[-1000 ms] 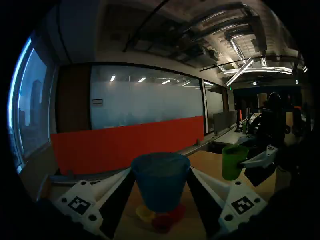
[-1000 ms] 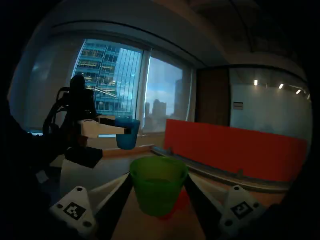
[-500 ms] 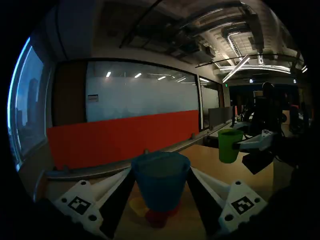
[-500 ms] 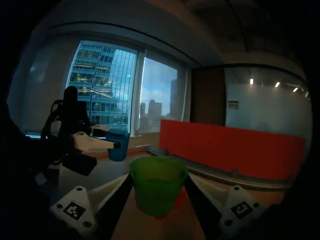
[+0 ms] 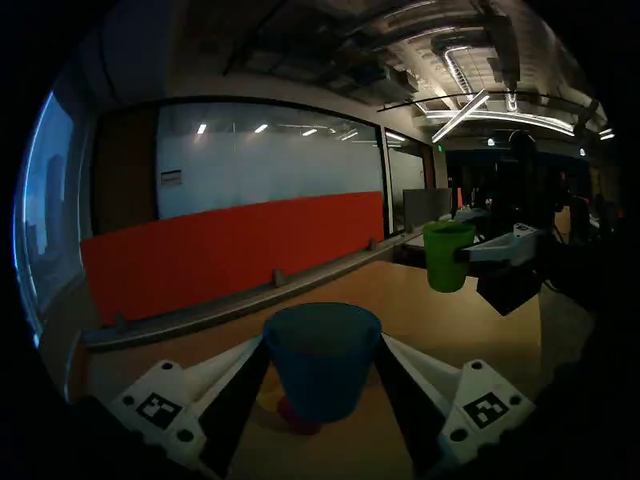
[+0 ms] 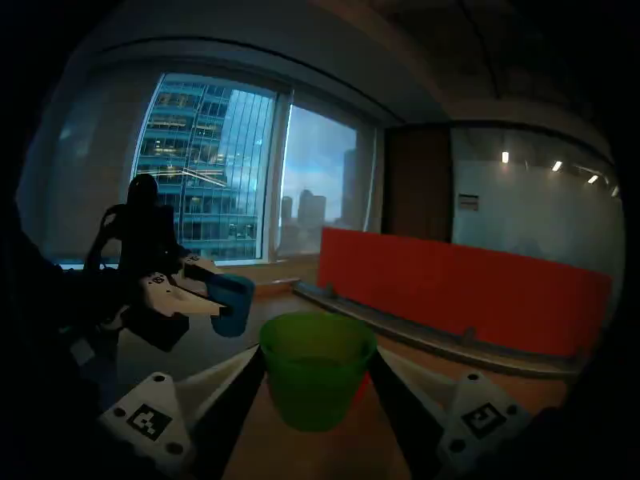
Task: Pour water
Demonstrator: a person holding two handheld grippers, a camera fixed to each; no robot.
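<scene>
In the left gripper view, a blue cup [image 5: 322, 370] stands upright between my left gripper's [image 5: 322, 376] white fingers, which press on its sides. Farther off to the right, the green cup [image 5: 445, 254] hangs above the wooden table [image 5: 400, 296], held by my right gripper [image 5: 472, 256]. In the right gripper view, the green cup [image 6: 317, 379] sits upright between my right gripper's [image 6: 317, 384] fingers, gripped on both sides. At the left of that view the blue cup [image 6: 232, 304] tilts slightly in my left gripper [image 6: 210, 306]. Both cups are held above the table.
Red and yellow cups [image 5: 294, 410] lie on the table under the blue cup. A red cup [image 6: 362, 395] peeks from behind the green one. An orange partition [image 5: 232, 244] runs along the table's far edge, and large windows [image 6: 212, 192] stand beyond.
The left gripper has dipped downward with the blue cup, showing more table. The green cup has risen in the left gripper view. In the right gripper view the blue cup has sunk and tilted.
</scene>
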